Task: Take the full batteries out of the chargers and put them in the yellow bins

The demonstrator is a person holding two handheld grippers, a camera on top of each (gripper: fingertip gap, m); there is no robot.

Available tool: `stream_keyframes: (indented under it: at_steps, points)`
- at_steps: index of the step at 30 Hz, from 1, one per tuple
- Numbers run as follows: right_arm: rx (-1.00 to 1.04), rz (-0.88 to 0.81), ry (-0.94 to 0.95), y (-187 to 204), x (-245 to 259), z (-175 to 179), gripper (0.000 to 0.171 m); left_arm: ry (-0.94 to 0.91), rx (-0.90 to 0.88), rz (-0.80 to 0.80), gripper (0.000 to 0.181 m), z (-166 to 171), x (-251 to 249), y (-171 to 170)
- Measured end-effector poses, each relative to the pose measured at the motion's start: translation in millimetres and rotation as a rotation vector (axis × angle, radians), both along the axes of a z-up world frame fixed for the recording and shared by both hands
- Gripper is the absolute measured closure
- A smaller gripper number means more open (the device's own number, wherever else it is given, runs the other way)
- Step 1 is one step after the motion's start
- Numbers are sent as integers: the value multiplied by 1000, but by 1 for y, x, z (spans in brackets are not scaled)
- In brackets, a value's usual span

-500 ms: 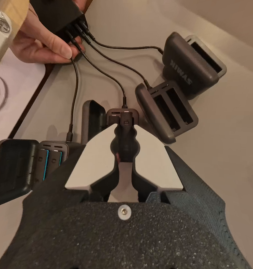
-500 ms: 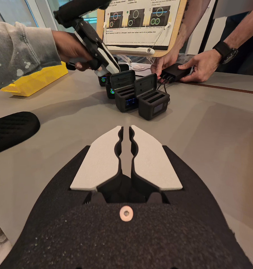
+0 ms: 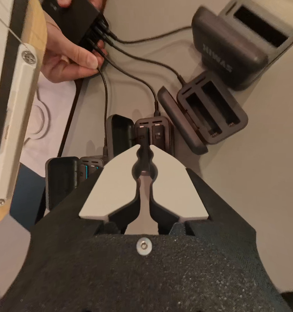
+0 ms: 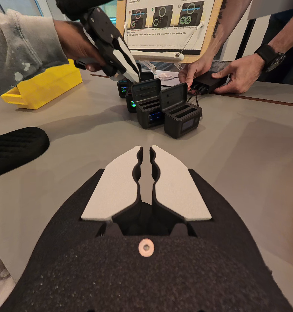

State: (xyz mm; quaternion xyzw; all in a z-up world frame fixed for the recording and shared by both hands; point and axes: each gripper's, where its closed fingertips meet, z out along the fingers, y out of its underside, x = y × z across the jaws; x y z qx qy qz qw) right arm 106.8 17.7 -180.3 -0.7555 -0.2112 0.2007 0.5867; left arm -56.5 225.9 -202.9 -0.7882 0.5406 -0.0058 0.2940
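My left gripper point(image 3: 144, 152) is shut on a black battery point(image 3: 143, 136) that stands in the left slot of an open charger point(image 3: 166, 125). A second battery point(image 3: 157, 133) sits in its right slot. Another open charger point(image 3: 91, 163) at lower left holds blue-edged batteries. In the right wrist view, the left gripper point(image 4: 137, 77) points down into the cluster of chargers point(image 4: 149, 108). The yellow bin point(image 4: 44, 87) stands at far left. My right gripper point(image 4: 146, 147) is shut and empty, low over the grey table.
Two open chargers point(image 3: 214, 114) point(image 3: 260, 25) with empty slots lie to the right. A person's hands point(image 4: 240, 74) hold a black power hub point(image 4: 208, 82) with cables behind them. An instruction board point(image 4: 164, 25) stands at the back. A black padded object point(image 4: 15, 148) lies at left. There is about 25 cm between the tips of the two grippers.
My left gripper has tilted and shifted slightly over the chargers, still shut on the battery. The right gripper has hardly moved.
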Motion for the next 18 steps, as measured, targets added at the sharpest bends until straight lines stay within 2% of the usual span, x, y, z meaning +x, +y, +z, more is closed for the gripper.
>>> stream_keyframes:
  at_steps: [6, 18]
  points:
    - [4, -11, 13, -1, 4, 1, 164, 168, -30, -53, 181, -16, -4, -4]
    - [14, -7, 29, 0, 2, 1, 164, 359, 5, -144, 181, -17, -5, -4]
